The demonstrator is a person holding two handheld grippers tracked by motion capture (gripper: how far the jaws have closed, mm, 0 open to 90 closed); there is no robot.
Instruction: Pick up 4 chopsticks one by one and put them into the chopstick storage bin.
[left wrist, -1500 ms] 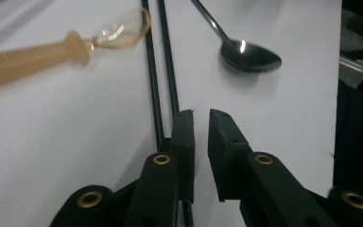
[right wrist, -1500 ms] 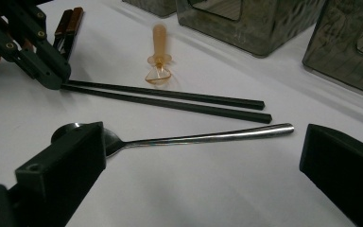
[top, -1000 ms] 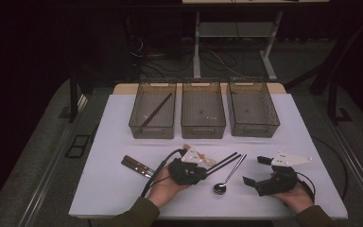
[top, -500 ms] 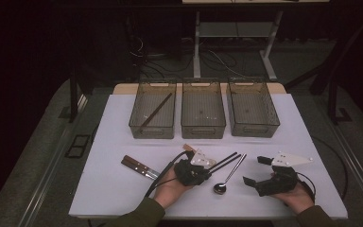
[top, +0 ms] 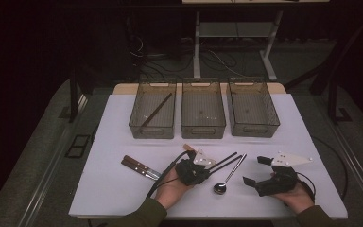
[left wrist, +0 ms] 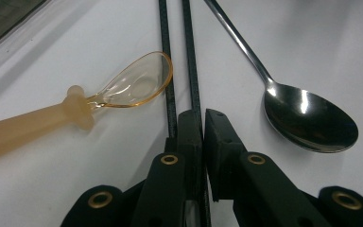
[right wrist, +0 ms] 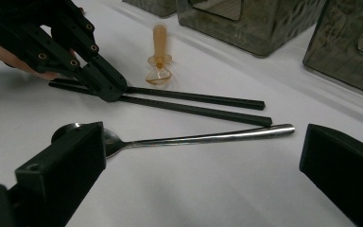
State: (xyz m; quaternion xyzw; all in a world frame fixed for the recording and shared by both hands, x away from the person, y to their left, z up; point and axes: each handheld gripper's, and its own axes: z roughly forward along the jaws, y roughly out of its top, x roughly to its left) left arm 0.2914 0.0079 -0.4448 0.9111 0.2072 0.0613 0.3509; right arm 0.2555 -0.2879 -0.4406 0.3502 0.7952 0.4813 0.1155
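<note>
My left gripper (top: 203, 172) sits pinched on 1 of the 2 black chopsticks (left wrist: 192, 71), with little room around it: the amber spoon (left wrist: 123, 90) lies just beside the sticks on one side, the metal spoon (left wrist: 307, 118) close on the other. Between that spoon and my right gripper (top: 257, 171), whose jaws stand wide apart, runs a bare strip of white table (top: 274, 208). Left of my hand, 2 wooden-handled knives (top: 139, 166) block the way. Ahead, 3 bins (top: 203, 130) wall off the far edge, with open table before them.
</note>
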